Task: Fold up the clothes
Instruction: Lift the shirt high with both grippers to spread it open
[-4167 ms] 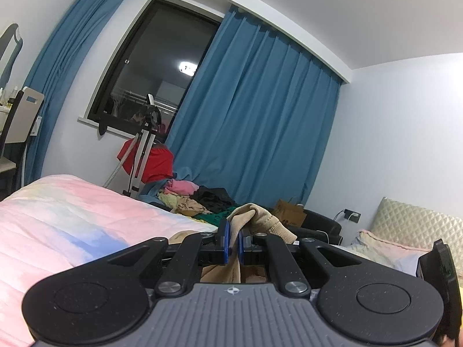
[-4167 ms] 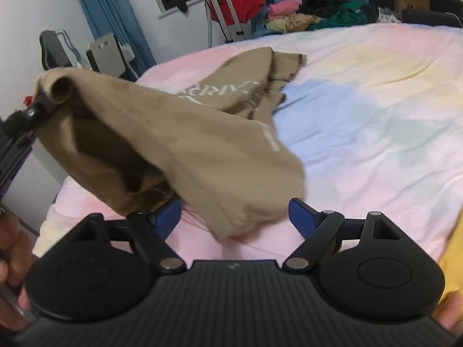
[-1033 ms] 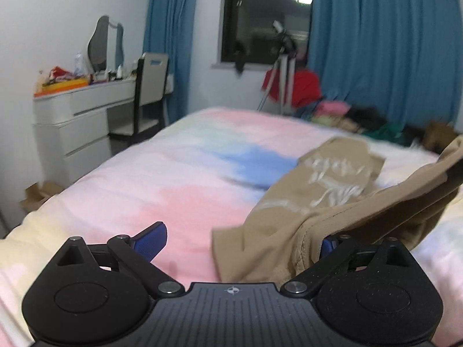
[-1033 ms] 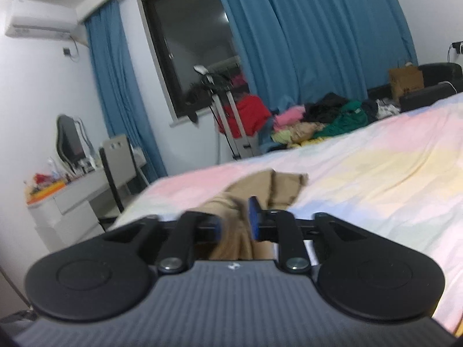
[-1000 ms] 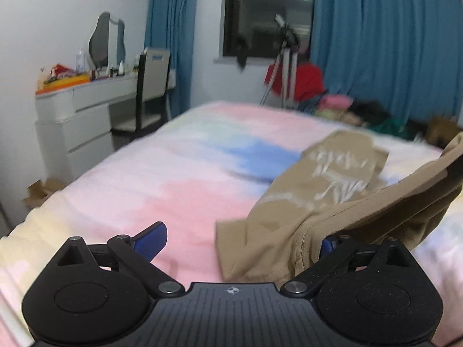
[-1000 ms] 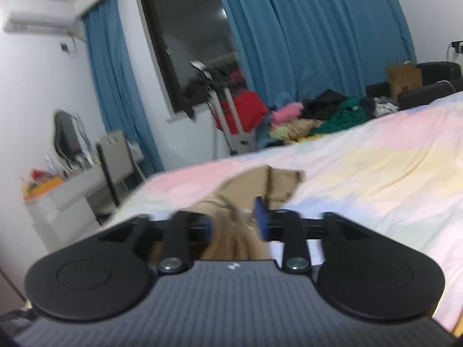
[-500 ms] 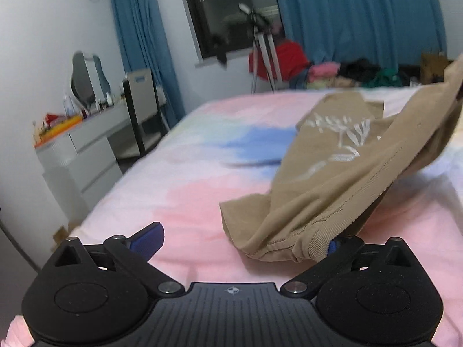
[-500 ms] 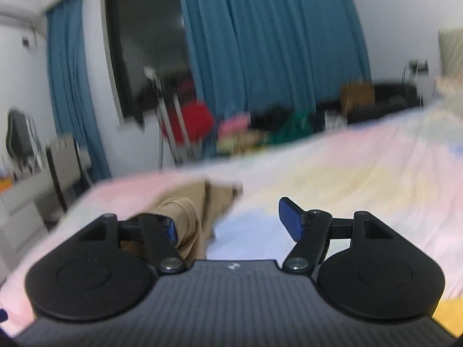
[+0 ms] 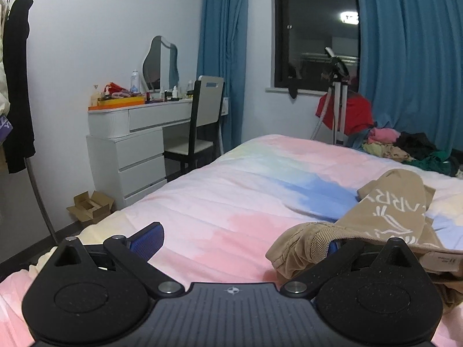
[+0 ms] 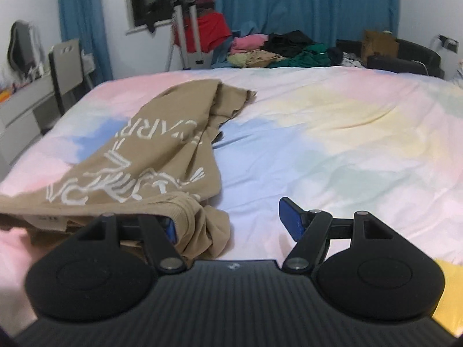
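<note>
Tan shirt: soft matt knit, ribbed collar, cracked white print. Bedspread: smooth quilted cloth, pastel, matt. Left gripper: matt speckled black plastic, ridged blue pads, metal pivots. Dresser, ten o'clock: satin white.

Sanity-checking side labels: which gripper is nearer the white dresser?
Left. The left gripper sits on the same side of the tan shirt as the white dresser. The right gripper is across the shirt, with the dresser farther off to its left.

Even indoor light here, soft shadows, a lamp reflection glaring in the dark window. Right view's slightly blurred. Fisheye bends the edges.
</note>
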